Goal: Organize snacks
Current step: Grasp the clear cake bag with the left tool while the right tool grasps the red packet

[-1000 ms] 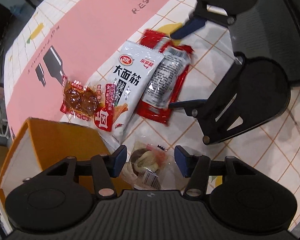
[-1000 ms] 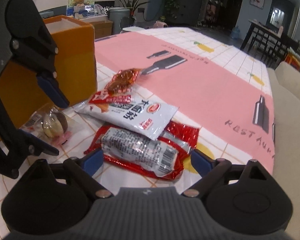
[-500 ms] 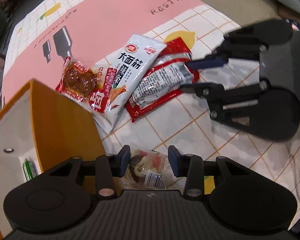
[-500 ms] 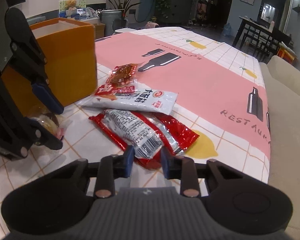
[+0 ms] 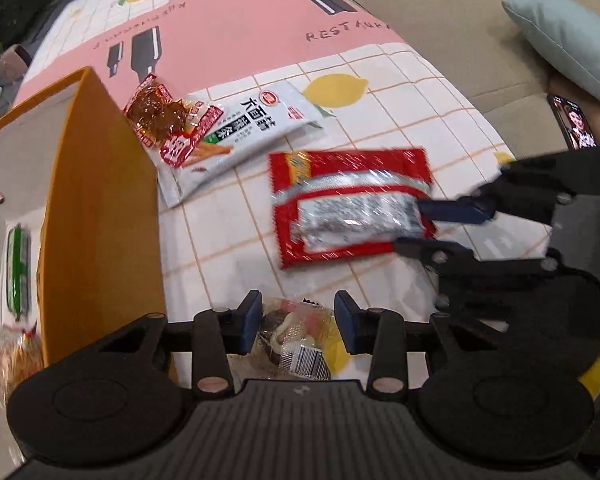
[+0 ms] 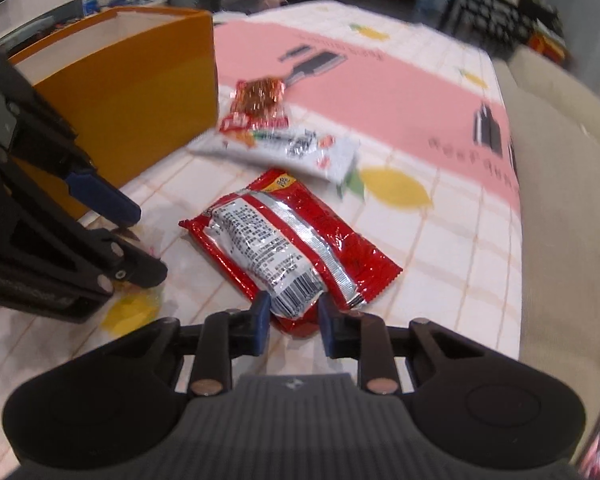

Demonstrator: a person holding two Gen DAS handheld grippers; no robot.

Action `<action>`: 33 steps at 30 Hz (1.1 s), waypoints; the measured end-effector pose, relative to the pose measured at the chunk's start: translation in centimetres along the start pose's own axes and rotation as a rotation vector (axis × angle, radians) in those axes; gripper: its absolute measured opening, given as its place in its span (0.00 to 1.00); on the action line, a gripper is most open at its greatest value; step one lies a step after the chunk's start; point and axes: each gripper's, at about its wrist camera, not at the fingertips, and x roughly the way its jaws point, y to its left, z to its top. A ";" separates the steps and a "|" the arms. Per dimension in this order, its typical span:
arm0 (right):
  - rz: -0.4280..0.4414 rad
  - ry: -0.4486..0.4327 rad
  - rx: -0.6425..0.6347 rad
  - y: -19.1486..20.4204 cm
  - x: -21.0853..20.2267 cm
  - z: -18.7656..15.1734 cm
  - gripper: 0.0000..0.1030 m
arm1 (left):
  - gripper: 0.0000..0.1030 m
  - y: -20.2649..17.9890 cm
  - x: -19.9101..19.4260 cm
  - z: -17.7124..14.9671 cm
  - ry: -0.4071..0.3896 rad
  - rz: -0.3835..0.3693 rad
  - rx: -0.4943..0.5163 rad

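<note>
Your right gripper [image 6: 292, 322] is clamped on the near end of the red pack [image 6: 288, 246], its blue pads pinching the silver seam by the barcode. The pack lies on the checked cloth [image 6: 452, 264], apart from the other snacks. In the left wrist view the same pack [image 5: 352, 208] sits mid-table with the right gripper [image 5: 424, 228] biting its right edge.

Your left gripper [image 5: 296, 322] straddles a small clear packet [image 5: 296, 344]. The pads stand close on either side of it; whether they actually press the wrapper you cannot tell from here.

The orange box [image 5: 100, 216] stands just left of that packet, its tall wall close beside your left finger. Inside it lie a green-striped stick [image 5: 16, 268] and a bag [image 5: 16, 356] with orange contents.

Behind the red pack, the white pack [image 5: 244, 136] lies near the box's far corner, with a clear pouch [image 5: 156, 114] of brown pieces overlapping its left end. Seen from the right wrist, the left gripper [image 6: 112, 236] fills the space between the box [image 6: 132, 96] and the red pack, and the white pack [image 6: 300, 148] lies beyond. A sofa [image 6: 560, 200] runs along the table's right side, with a cushion [image 5: 568, 40] and a phone [image 5: 574, 120] on it.
</note>
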 end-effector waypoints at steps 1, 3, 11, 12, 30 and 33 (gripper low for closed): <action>-0.002 0.019 0.014 0.2 -0.5 -0.5 0.22 | 0.43 -0.3 -0.2 -0.6 -0.015 0.007 0.004; -0.008 0.054 0.041 0.8 -1.4 -1.5 0.22 | 0.43 -0.7 -0.7 -1.8 -0.039 0.003 0.007; -0.032 0.177 0.159 2.4 -4.4 -4.9 0.27 | 0.44 -2.0 -2.5 -6.1 -0.131 -0.004 -0.009; -0.030 0.179 0.162 2.5 -4.6 -5.2 0.30 | 0.45 -2.0 -2.6 -6.3 -0.134 -0.001 -0.010; 0.020 -0.030 -0.242 3.1 -3.7 -4.9 0.93 | 0.74 -1.5 -2.1 -8.1 -0.091 0.063 -0.004; 0.065 -0.018 -0.174 1.8 -2.3 -4.3 0.93 | 0.69 -1.4 -1.8 -8.1 -0.087 0.048 -0.007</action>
